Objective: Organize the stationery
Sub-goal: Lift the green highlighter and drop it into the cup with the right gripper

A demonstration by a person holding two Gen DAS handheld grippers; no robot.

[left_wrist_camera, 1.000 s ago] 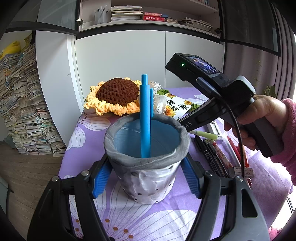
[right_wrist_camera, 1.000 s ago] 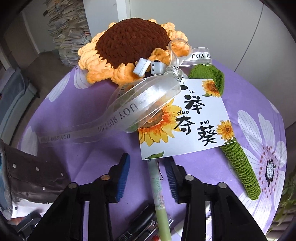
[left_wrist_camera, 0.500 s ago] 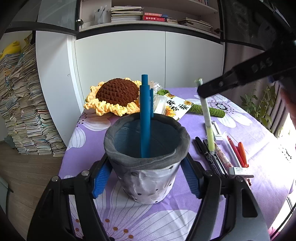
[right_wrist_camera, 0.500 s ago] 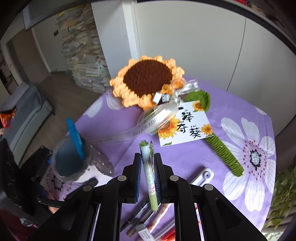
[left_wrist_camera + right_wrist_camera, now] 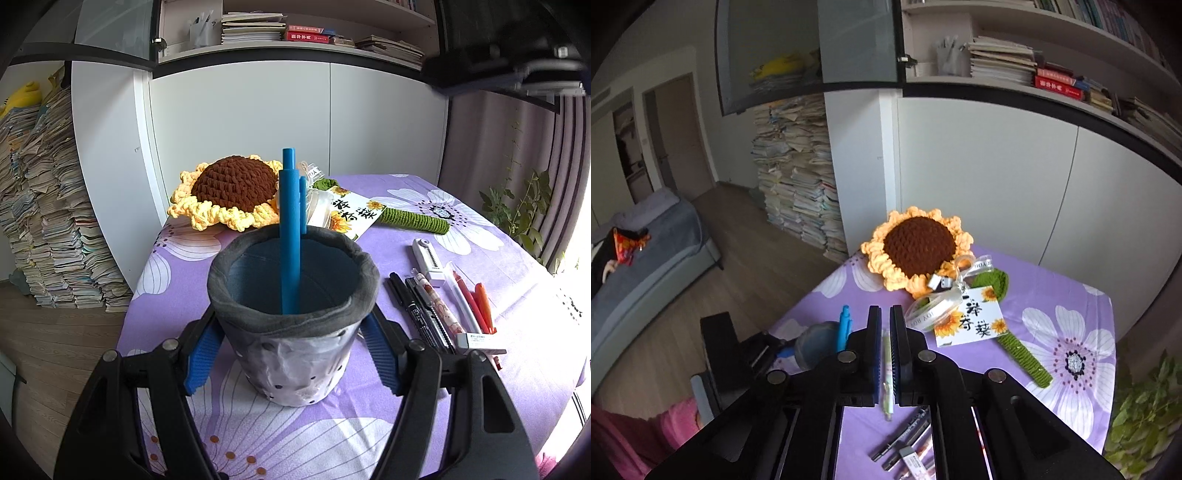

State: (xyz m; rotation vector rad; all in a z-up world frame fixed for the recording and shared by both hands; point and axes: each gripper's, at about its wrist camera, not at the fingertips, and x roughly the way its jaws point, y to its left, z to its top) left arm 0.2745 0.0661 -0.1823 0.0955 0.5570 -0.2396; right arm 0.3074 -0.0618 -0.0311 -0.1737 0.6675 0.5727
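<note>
While your right gripper (image 5: 882, 332) is clamped on the pale green pen (image 5: 887, 373) high above the table, line it up over the pen cup (image 5: 293, 314), below and left of your fingers. Your left gripper (image 5: 291, 354) brackets the cup, pads at both walls; contact unclear. Lower vertically, clear of the blue pen (image 5: 290, 236), then release.

My left tongs (image 5: 293, 354) sit low over the counter, spread wide, blue pads against either side of the pen cup (image 5: 293, 314). My right tongs (image 5: 885, 354) are raised high, pinched tight on a pale green pen (image 5: 887, 376).
</note>
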